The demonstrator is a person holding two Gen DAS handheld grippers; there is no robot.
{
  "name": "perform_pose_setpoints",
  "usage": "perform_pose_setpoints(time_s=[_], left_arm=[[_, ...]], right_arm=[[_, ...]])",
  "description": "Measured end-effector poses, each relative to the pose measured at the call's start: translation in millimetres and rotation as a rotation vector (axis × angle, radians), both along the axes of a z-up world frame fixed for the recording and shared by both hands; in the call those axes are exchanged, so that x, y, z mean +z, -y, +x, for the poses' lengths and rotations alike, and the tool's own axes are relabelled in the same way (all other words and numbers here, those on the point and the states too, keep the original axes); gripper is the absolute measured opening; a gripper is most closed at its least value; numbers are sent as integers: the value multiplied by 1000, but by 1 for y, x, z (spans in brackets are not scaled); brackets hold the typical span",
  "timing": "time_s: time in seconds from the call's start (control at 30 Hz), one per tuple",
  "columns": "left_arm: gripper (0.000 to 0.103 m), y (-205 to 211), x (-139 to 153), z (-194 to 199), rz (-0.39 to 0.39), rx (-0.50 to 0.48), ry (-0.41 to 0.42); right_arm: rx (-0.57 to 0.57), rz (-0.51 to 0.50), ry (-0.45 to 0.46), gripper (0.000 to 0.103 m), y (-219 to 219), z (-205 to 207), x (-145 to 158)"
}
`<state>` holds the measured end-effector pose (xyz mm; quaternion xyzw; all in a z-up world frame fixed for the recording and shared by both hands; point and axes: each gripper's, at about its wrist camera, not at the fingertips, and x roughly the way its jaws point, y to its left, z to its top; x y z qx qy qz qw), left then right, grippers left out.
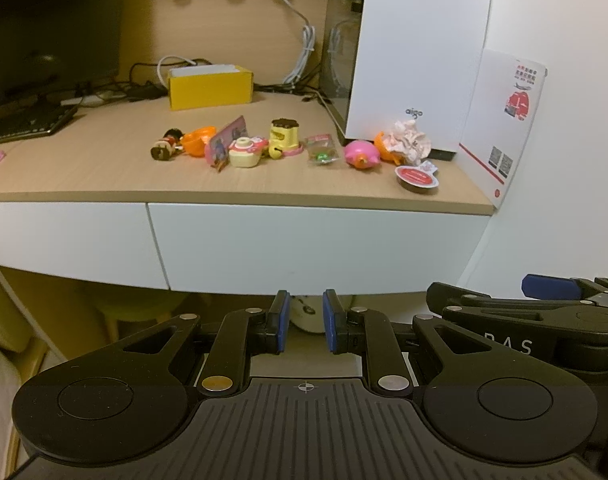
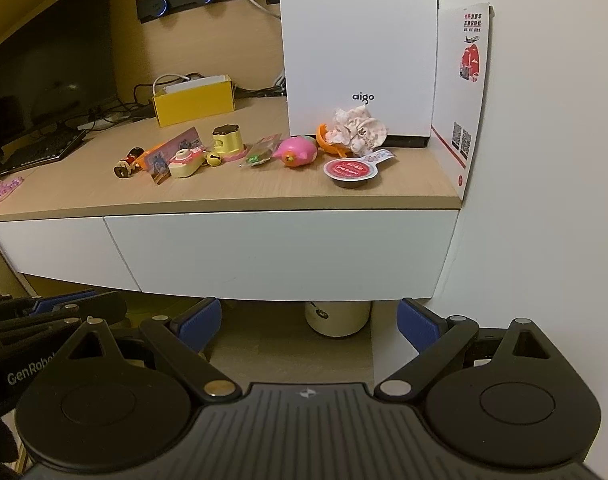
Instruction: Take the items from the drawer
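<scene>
The left tool (image 1: 306, 326) hangs empty, its jaws narrowly parted; the right tool (image 2: 308, 326) gapes wide. Just ahead and above, the drawer (image 2: 280, 252) is shut, handleless: pads may slip, jolting toys (image 2: 300, 152) on the surface (image 2: 264, 196) above.

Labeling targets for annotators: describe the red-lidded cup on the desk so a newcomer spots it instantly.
Find the white aigo tower at the desk's right end. In front of it, nearest the desk edge, sits the small dark cup. Alone among the toys, it has a flat red foil lid with a pull tab.
</scene>
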<state>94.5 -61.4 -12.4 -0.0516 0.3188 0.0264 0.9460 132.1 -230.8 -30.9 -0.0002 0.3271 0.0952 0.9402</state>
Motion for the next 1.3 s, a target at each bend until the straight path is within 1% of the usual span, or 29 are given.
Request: perform_pose_setpoints(time_s=[1.3], left_arm=[[20, -2, 1, -2, -3, 3, 2]], right_arm=[[0, 12, -7, 95, -3, -4, 0]])
